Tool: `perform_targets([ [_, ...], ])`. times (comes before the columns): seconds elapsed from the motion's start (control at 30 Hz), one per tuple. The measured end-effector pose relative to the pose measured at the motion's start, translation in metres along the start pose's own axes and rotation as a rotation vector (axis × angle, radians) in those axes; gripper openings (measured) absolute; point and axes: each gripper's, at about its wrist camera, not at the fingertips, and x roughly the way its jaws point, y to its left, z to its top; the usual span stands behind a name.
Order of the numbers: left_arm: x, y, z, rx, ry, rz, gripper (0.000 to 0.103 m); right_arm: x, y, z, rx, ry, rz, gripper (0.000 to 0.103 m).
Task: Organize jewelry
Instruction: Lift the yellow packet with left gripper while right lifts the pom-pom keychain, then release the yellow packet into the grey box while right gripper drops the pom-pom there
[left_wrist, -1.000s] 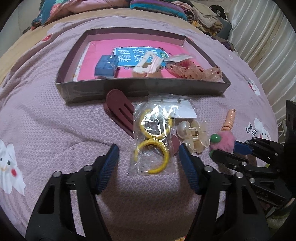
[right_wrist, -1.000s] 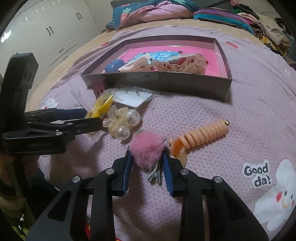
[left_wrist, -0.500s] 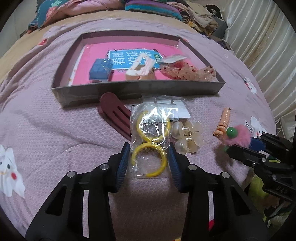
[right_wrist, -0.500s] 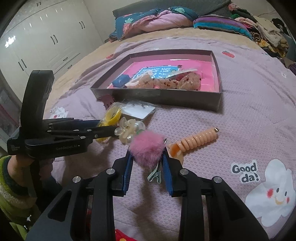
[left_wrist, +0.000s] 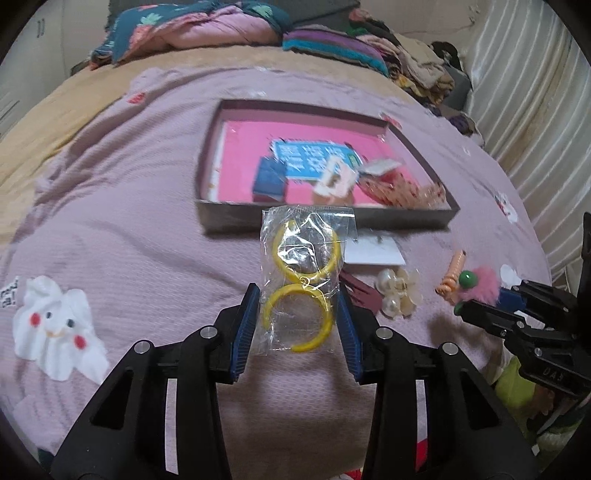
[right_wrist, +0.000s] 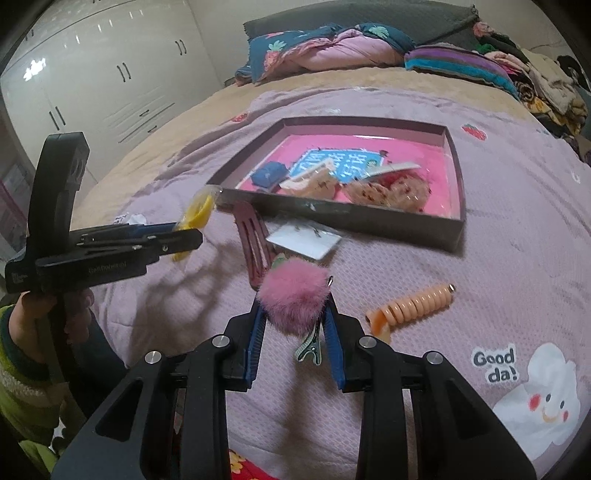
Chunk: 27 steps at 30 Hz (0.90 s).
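My left gripper (left_wrist: 298, 301) is shut on a clear bag of yellow hoop earrings (left_wrist: 303, 280) and holds it above the bed; the bag also shows in the right wrist view (right_wrist: 197, 212). My right gripper (right_wrist: 294, 314) is shut on a pink pom-pom hair clip (right_wrist: 293, 295), lifted off the blanket; it shows in the left wrist view (left_wrist: 480, 282). The shallow box with a pink floor (left_wrist: 406, 212) lies ahead and holds a blue case (left_wrist: 269, 181) and other pieces. The box also shows in the right wrist view (right_wrist: 458, 184).
On the purple blanket lie a maroon hair clip (right_wrist: 251, 240), a white earring card (right_wrist: 304, 238), an orange spiral hair tie (right_wrist: 417, 304) and a pearl claw clip (left_wrist: 397, 295). Folded bedding and clothes (right_wrist: 369, 48) are piled at the far end.
My left gripper closed on the earring bag and lifted it off the bed. My right gripper rose with the pom-pom clip.
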Motion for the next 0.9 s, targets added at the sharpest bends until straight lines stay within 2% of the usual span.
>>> perform_targets([
  [0.43, -0.016, 0.022, 0.02, -0.049, -0.059, 0.014, 0.033, -0.003, 0.006, 0.03, -0.021, -0.042, -0.005, 0.029],
  [0.77, -0.015, 0.023, 0.048, -0.047, -0.093, 0.011, 0.033, -0.006, -0.002, 0.06, -0.011, -0.094, -0.02, 0.029],
  [0.9, -0.012, 0.02, 0.061, -0.048, -0.101, 0.001, 0.033, -0.009, -0.009, 0.072, -0.007, -0.126, -0.051, 0.029],
])
